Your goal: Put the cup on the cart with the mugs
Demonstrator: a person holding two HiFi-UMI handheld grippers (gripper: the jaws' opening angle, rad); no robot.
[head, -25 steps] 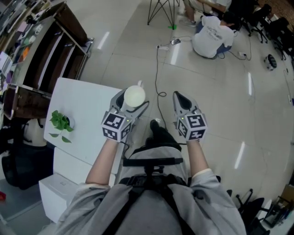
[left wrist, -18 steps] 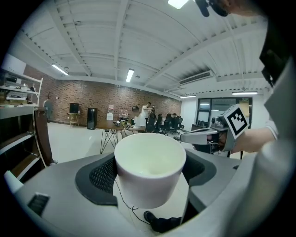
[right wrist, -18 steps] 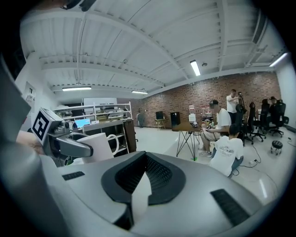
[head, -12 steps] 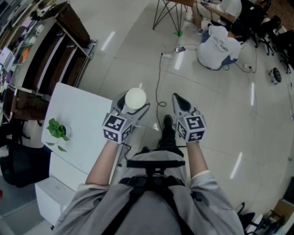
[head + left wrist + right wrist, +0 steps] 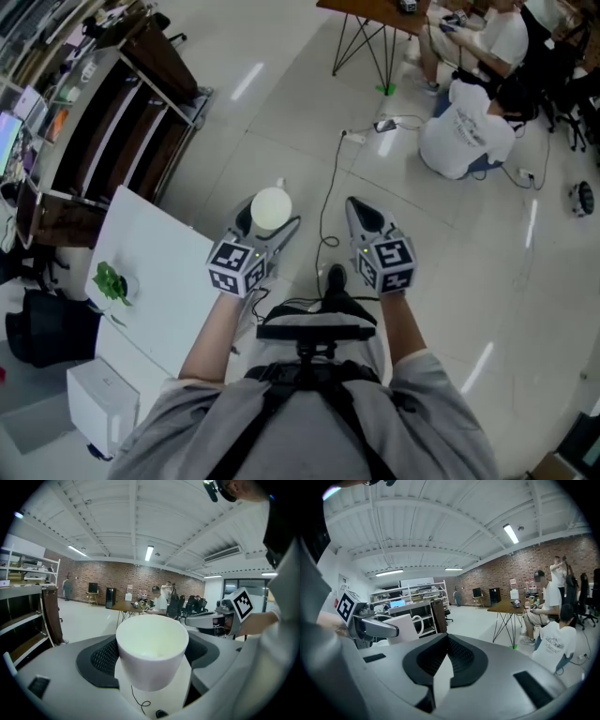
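Note:
A white cup (image 5: 271,210) with a small handle sits upright between the jaws of my left gripper (image 5: 267,223), carried at waist height over the floor. In the left gripper view the cup (image 5: 152,648) fills the gap and both black pads (image 5: 104,658) press on its sides. My right gripper (image 5: 358,208) is level with it, a hand's width to the right, its jaws shut with nothing in them; in the right gripper view the tips (image 5: 443,638) meet. That view also shows the cup (image 5: 407,628) held to the left. No cart with mugs can be made out.
A white table (image 5: 155,272) with a small green plant (image 5: 110,280) is at my left, and a white box (image 5: 94,403) lies below it. Dark shelving (image 5: 117,122) stands beyond. A black cable (image 5: 328,202) runs across the tiled floor. People sit by a wooden table (image 5: 370,9) at the far right.
The person has walked forward: the white table and plant have slid back and left, and the shelving and seated people have come nearer. Both grippers keep their pose, the cup still held.

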